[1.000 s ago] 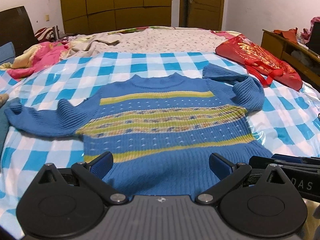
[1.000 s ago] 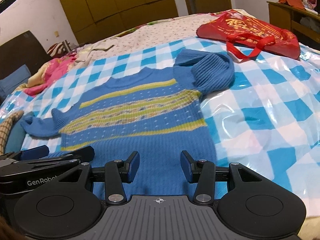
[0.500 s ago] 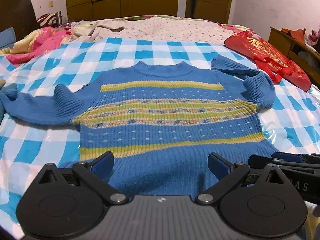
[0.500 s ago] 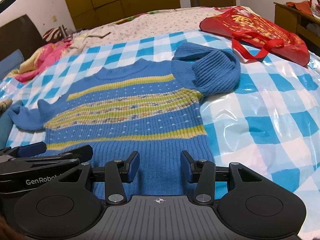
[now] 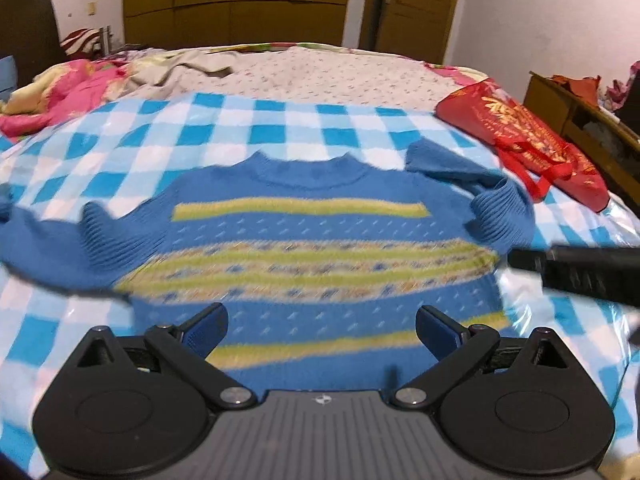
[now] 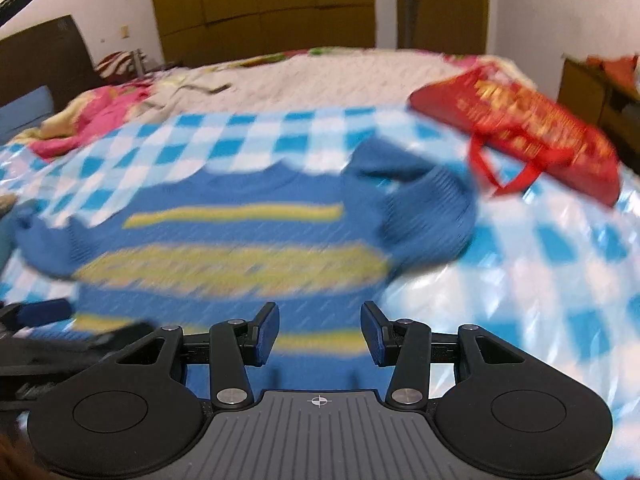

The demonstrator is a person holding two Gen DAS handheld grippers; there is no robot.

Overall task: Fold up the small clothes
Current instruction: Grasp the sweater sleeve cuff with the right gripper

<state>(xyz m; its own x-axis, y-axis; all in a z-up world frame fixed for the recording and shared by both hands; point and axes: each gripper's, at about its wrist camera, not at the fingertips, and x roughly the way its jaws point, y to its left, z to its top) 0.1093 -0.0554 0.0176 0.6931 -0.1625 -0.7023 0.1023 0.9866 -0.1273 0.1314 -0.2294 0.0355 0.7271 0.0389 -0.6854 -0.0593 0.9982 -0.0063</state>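
A small blue knitted sweater (image 5: 320, 232) with yellow-green stripes lies flat, front up, on a blue-and-white checked sheet (image 5: 240, 128). Its left sleeve (image 5: 48, 248) stretches out sideways; its right sleeve (image 5: 492, 208) is bunched and folded back on itself. My left gripper (image 5: 322, 330) hovers open over the sweater's lower part, nothing between its fingers. My right gripper (image 6: 320, 330) is open too, above the hem of the sweater (image 6: 224, 240), with only air between its pads. In the left wrist view the right gripper shows as a dark blurred bar (image 5: 580, 268) by the sweater's right edge.
A red bag (image 5: 528, 140) with handles lies on the bed at the right, beyond the bunched sleeve. Pink and beige bedding (image 5: 80, 88) is heaped at the far left. A wooden side table (image 5: 576, 120) stands right of the bed, wardrobes and a door behind.
Both grippers have moved forward over the sweater, from its hem toward its middle. The right gripper has rolled and travelled further up the sweater's right edge. Both stay open; the sweater has not moved.
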